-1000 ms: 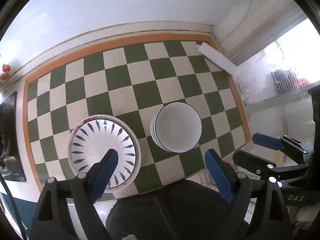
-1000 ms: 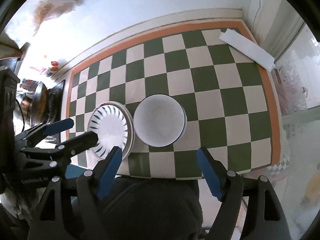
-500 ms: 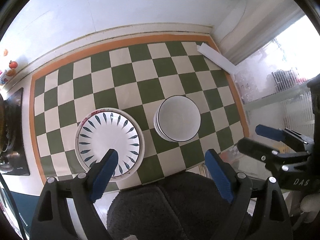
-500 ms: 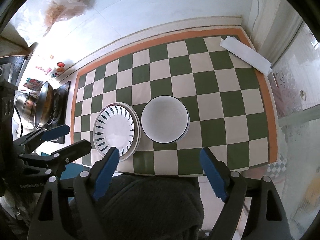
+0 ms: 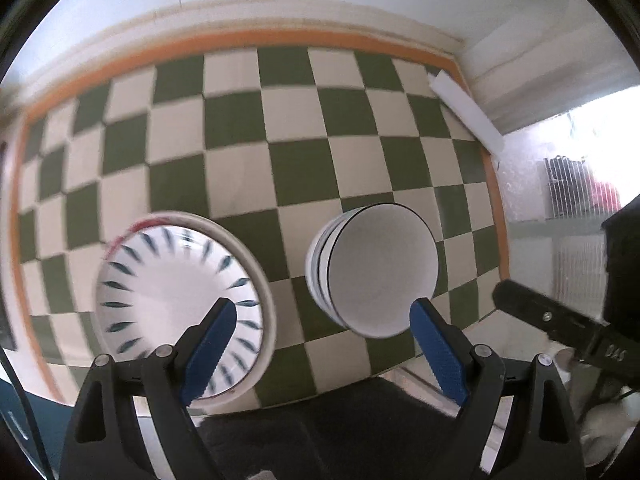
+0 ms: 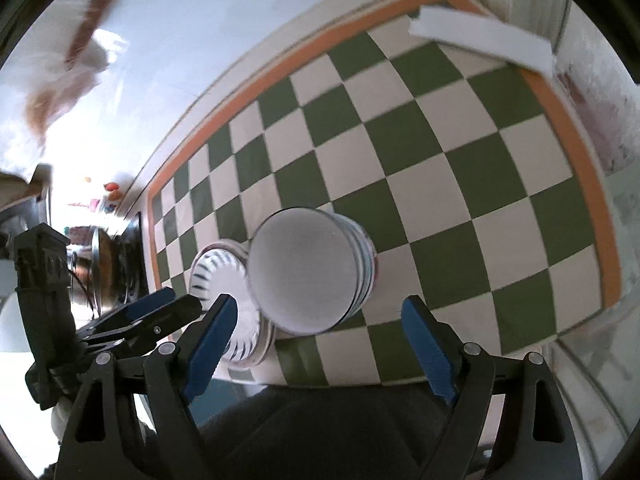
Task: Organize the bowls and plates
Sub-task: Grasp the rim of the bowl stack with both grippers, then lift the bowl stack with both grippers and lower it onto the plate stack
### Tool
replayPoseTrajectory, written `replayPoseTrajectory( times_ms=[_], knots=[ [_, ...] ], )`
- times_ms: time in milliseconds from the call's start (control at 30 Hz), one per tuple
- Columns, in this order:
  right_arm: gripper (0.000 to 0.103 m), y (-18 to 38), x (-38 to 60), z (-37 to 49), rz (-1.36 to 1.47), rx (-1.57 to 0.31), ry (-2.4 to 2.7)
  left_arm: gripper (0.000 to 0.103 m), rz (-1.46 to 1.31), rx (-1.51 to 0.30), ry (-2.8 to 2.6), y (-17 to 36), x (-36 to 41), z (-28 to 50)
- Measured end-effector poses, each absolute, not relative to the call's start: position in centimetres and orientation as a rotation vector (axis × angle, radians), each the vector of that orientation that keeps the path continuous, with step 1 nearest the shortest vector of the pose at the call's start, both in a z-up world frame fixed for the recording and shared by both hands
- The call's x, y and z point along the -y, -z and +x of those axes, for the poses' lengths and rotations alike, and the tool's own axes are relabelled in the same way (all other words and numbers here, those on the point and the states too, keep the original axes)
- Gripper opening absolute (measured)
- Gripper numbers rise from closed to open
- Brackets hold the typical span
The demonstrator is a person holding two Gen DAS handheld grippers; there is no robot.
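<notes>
Only readable mark: upside-down letters, approx "DAS", on the right gripper body, left wrist view. Nothing else legible.

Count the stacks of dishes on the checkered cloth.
2. A stack of plates sits near the front edge of the cloth; a stack of bowls stands just right of it. How many dishes each stack holds is unclear.

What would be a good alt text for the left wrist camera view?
The open left gripper hangs over a green-and-white checkered tablecloth, holding nothing. Below it sit a stack of plates with blue leaf marks and a stack of white bowls.
</notes>
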State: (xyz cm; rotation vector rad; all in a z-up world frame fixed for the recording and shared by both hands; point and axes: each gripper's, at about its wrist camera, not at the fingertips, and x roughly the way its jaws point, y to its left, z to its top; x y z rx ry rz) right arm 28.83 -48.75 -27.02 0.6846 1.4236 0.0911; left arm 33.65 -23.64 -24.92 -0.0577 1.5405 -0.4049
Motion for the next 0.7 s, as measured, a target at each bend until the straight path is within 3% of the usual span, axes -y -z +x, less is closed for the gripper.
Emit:
replayPoseTrajectory(
  times_ms=[567,633,700],
  knots=[
    [0.084,41.5,48.6,30.4,0.976,-1.555,-0.150,0.087,-0.126,-1.839,0.440,35.9,27.3,38.6],
    [0.081,42.5,48.3,30.3,1.009,-1.559,-0.169,0.081,-0.134,-1.848,0.454,36.4,27.5,38.6],
    [0.078,43.4,48.0,30.2,1.034,-1.557,-0.187,0.061,-0.149,-1.866,0.472,36.9,27.7,38.4]
  ],
)
